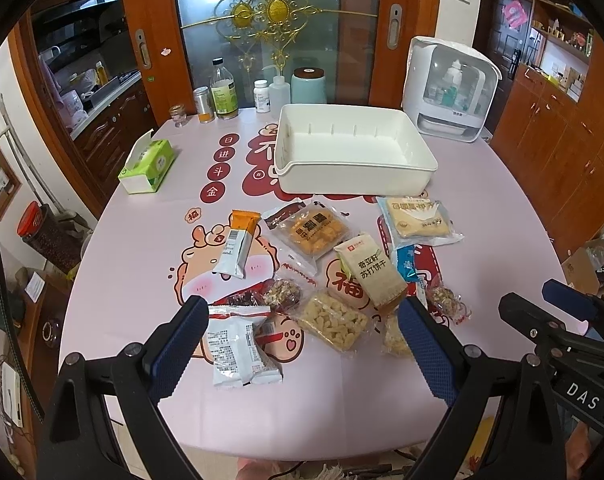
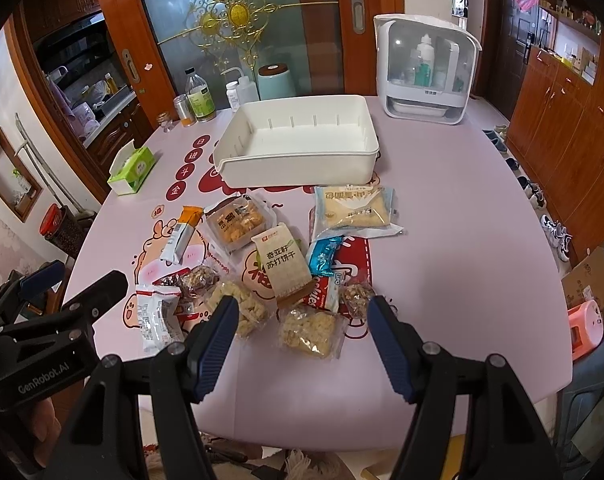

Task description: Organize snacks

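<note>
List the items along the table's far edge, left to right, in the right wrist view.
Small glass jar → metal tin → glass bottle with green label → white pill bottle → squeeze bottle → teal canister → white cabinet.

The tablecloth (image 1: 142, 240) is pale pink with red cartoon prints. At 12 o'clock the storage bin (image 1: 354, 178) is white; the tissue box (image 1: 146, 166) is green.

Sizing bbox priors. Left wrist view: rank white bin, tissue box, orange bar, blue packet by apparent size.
1. white bin
2. tissue box
3. orange bar
4. blue packet, partly hidden under other packets, so its rank is unsure.
</note>
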### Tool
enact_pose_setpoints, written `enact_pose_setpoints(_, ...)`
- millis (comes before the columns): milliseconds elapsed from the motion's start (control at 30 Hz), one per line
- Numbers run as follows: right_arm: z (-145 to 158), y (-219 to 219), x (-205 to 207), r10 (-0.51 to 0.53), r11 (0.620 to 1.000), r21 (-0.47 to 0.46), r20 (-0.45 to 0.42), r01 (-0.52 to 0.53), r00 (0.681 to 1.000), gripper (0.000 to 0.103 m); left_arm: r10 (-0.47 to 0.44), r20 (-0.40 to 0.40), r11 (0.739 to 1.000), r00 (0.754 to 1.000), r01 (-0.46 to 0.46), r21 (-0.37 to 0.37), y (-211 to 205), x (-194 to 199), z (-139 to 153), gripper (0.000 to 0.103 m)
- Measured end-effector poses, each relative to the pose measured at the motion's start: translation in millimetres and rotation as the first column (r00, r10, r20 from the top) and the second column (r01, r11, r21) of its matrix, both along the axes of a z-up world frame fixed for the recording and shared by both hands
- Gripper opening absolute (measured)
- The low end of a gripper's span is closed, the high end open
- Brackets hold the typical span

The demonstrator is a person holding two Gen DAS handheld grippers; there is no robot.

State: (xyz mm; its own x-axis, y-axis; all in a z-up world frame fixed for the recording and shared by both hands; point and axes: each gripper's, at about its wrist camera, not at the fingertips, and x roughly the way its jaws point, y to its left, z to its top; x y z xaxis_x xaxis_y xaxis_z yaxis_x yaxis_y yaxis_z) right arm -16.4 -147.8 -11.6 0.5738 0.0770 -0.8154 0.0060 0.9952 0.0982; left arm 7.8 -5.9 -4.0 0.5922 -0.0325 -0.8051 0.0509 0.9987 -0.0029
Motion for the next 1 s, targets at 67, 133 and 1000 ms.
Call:
enact_pose_setpoints(67, 1, 0, 0, -0.001, 1.000, 0.001, 0.000, 0.001, 1.000, 0.067, 0.001, -0.002, 1.000, 1.000, -0.001, 0.001, 0, -1, -1, 0.095)
enact_pose_setpoints(133, 3, -1, 1, -0.001, 1.000, 0.002, -0.003, 0.001, 1.000, 0.067, 0.002, -0.002, 1.000, 1.000, -0.002, 0.000, 0, -3, -2, 0.095)
enact_pose_setpoints(1000, -1, 2, -2, 0.000, 1.000, 0.006, -0.009, 0.000, 1.000, 0.067, 0.006, -0.014, 1.000, 1.000, -0.006, 0.003, 5, -12, -7, 0.095)
